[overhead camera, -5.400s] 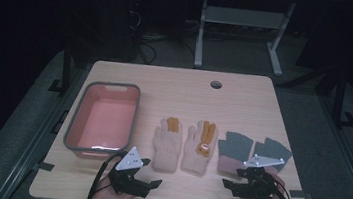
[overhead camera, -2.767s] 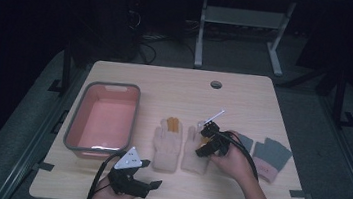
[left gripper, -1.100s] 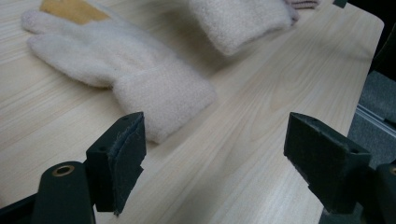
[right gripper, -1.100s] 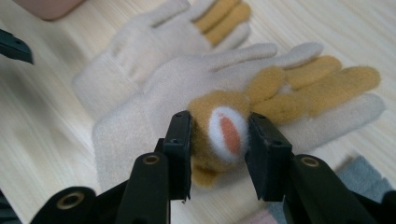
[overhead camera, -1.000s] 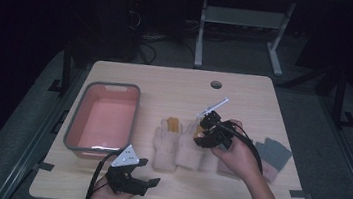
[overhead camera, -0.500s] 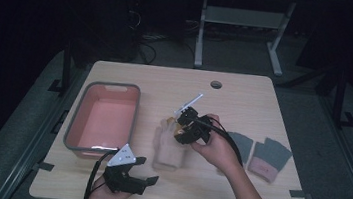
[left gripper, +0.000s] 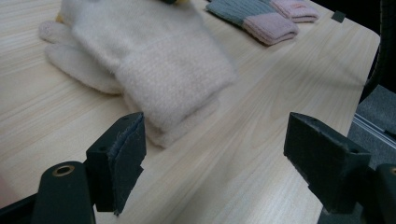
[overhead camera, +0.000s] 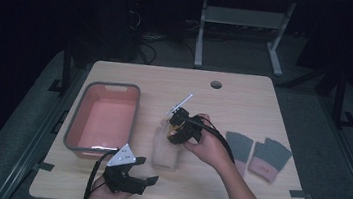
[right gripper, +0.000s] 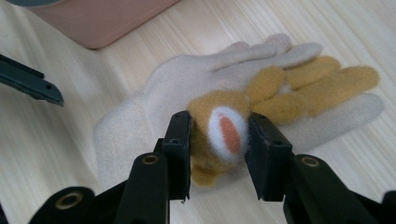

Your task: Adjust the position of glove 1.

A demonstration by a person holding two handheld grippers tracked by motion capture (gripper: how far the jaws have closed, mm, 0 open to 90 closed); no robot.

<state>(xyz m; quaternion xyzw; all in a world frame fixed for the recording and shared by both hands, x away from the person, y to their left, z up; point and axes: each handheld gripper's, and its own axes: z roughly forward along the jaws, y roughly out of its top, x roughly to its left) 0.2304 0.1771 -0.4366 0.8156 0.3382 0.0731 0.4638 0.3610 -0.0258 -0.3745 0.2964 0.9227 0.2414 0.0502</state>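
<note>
High view, left to right: a salmon-pink plastic bin with a grey rim [overhead camera: 73, 129] sits at the table's left. Just beside its near right corner, by the table's front edge, the left gripper [overhead camera: 148, 173] rests with its jaws spread wide and nothing between them. In the left gripper view, the cream knitted glove [left gripper: 154, 60] lies beyond those jaws, cuff nearest.

At mid-table the right gripper [overhead camera: 175, 129] is clamped on a mustard-yellow fuzzy glove with a white-and-orange patch [right gripper: 261, 93]. In the right gripper view, the jaws pinch the bunched cuff end — the patch bulges between the pads. This glove lies on top of the cream glove [right gripper: 154, 100], the two stacked. Their long axes run alike, fingers pointing away from the person toward the table's far side, cuffs toward the near edge.

Farther right, well apart, lies a pair of grey knitted gloves with pink cuffs [overhead camera: 258, 153], flat on the pale wooden table [overhead camera: 244, 102].
</note>
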